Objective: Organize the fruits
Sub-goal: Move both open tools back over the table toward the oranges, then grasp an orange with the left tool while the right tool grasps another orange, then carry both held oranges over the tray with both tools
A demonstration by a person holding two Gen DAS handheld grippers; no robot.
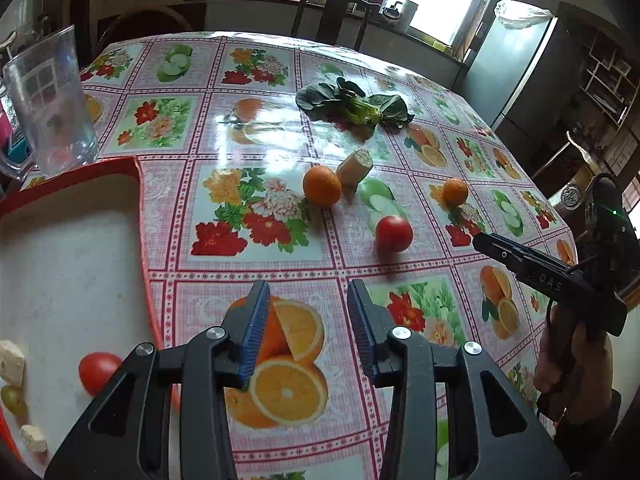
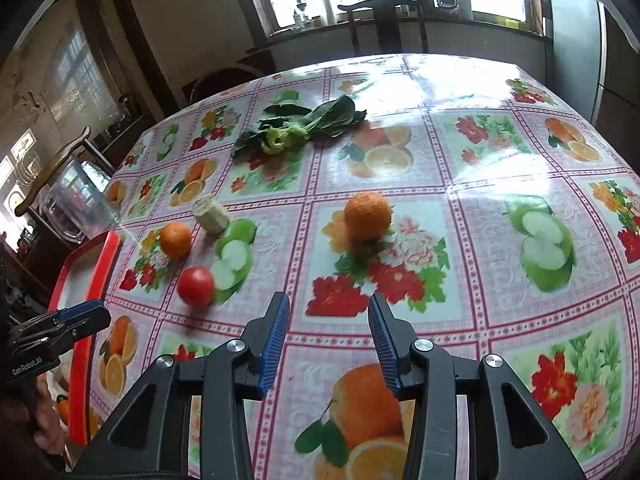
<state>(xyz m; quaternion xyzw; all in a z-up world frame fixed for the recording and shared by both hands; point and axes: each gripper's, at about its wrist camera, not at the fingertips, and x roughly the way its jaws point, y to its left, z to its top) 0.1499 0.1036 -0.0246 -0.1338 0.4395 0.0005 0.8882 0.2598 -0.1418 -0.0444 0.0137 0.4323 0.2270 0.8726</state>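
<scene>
A red tomato (image 1: 394, 233) lies on the patterned tablecloth, with an orange (image 1: 322, 185) and a smaller orange (image 1: 455, 191) beyond it. The right wrist view shows the same tomato (image 2: 196, 286) and oranges (image 2: 175, 239) (image 2: 367, 215). A red-rimmed white tray (image 1: 140, 184) at the left holds a tomato (image 1: 98, 371), a green grape (image 1: 14, 400) and pale chunks (image 1: 12, 362). My left gripper (image 1: 308, 330) is open and empty above the table beside the tray. My right gripper (image 2: 328, 342) is open and empty, short of the nearer orange.
A leafy green vegetable (image 1: 356, 104) lies at the far middle of the table. A cut beige stalk piece (image 1: 355, 166) stands behind the orange. A clear plastic jug (image 1: 48, 104) stands behind the tray. A chair (image 2: 386, 20) and a fridge (image 1: 516, 64) stand beyond the table.
</scene>
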